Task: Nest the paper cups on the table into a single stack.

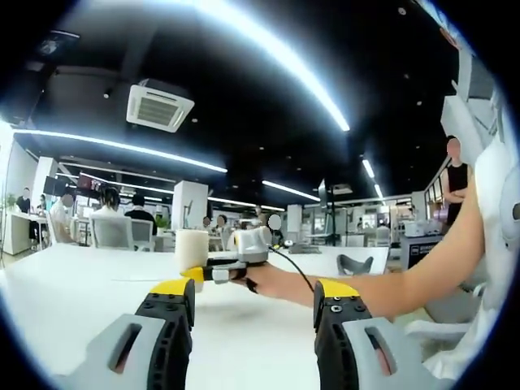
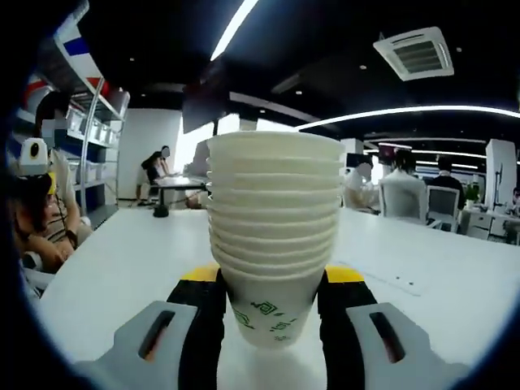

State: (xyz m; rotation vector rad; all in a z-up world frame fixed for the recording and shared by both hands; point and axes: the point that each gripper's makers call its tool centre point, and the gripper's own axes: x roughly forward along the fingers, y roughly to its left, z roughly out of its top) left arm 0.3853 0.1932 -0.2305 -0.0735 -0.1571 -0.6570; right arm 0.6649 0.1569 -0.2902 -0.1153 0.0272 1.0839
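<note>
The right gripper (image 2: pixel 268 305) is clamping a nested stack of paper cups (image 2: pixel 272 231) above the white table (image 2: pixel 422 276). The left gripper (image 1: pixel 253 313) is hanging wide open, holding nothing.

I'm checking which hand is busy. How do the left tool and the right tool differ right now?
The right tool is shut on the stack of paper cups, while the left tool is open with nothing between its jaws. The right tool holds its load above the white table; the left tool hangs bare over it. Both have yellow-tipped black jaws.
</note>
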